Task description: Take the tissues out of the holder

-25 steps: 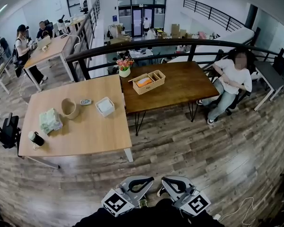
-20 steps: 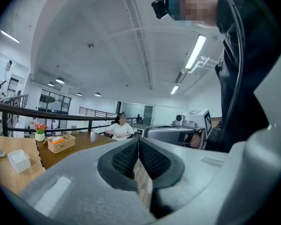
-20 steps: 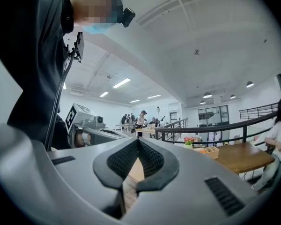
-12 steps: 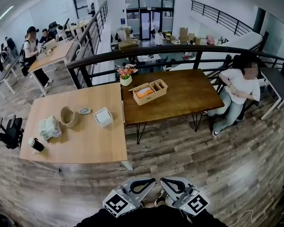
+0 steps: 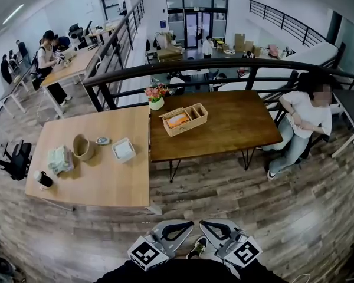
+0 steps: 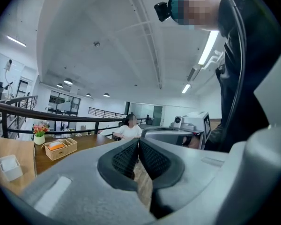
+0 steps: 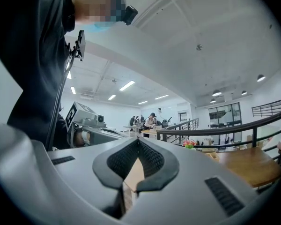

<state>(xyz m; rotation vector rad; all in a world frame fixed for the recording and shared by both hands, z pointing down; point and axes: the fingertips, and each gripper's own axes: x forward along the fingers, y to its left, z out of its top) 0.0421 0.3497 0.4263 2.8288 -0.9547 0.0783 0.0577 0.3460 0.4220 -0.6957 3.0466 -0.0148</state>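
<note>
Two grippers sit low and close against the person's body in the head view, the left hand-held gripper (image 5: 178, 230) and the right hand-held gripper (image 5: 211, 229) side by side with their tips turned in toward each other. Each gripper's own view shows its ribbed pads pressed together with nothing between them, so both are closed and empty. Beyond them lies a broad stretch of wooden floor (image 5: 224, 187), and only past that the near edge of the pale counter (image 5: 100, 181). The white tissue holder (image 5: 114, 152) stands on that counter toward its right side, well apart from both grippers, ahead and off to the left, with the tissues (image 5: 124, 149) showing white in its open top. It looks roughly square, so I judge it has no long axis to line up with, though it sits a little skewed to the counter's edge. The left hand-held gripper is on the holder's side and slightly the nearer; either one first needs the person to close the gap. A woven basket (image 5: 82, 147) stands just left of the holder, and the dark table (image 5: 236, 119) adjoins the counter's right side.
</note>
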